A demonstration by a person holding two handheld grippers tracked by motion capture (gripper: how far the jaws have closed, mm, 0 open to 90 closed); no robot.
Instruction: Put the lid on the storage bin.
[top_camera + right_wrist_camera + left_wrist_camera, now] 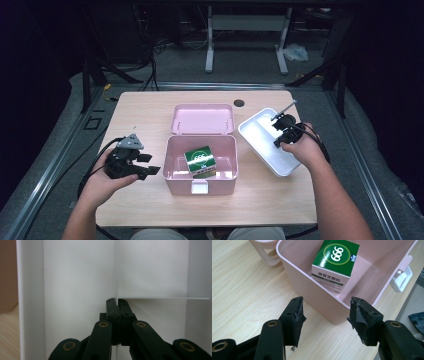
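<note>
An open pink box (pixel 169 159) sits mid-table with its lid (pixel 202 119) lying behind it. Inside stands a green and white carton (pixel 200 159), printed "999" (pixel 336 258). My left gripper (pixel 150 165) rests on the table to the left of the box, jaws open and empty; in the left gripper view it (pixel 325 312) points at the pink box wall (pixel 317 293). My right gripper (pixel 278 130) is over the white divided tray (pixel 257 131) at the right. Its jaws (pixel 116 301) are shut on the thin upright partition (pixel 116 270) of that tray.
A white latch (pixel 199 187) sticks out at the front of the pink box. A round cable hole (pixel 239 103) lies near the table's far edge. Bare wood runs along the front and left of the table. Desk legs and cables stand on the floor beyond.
</note>
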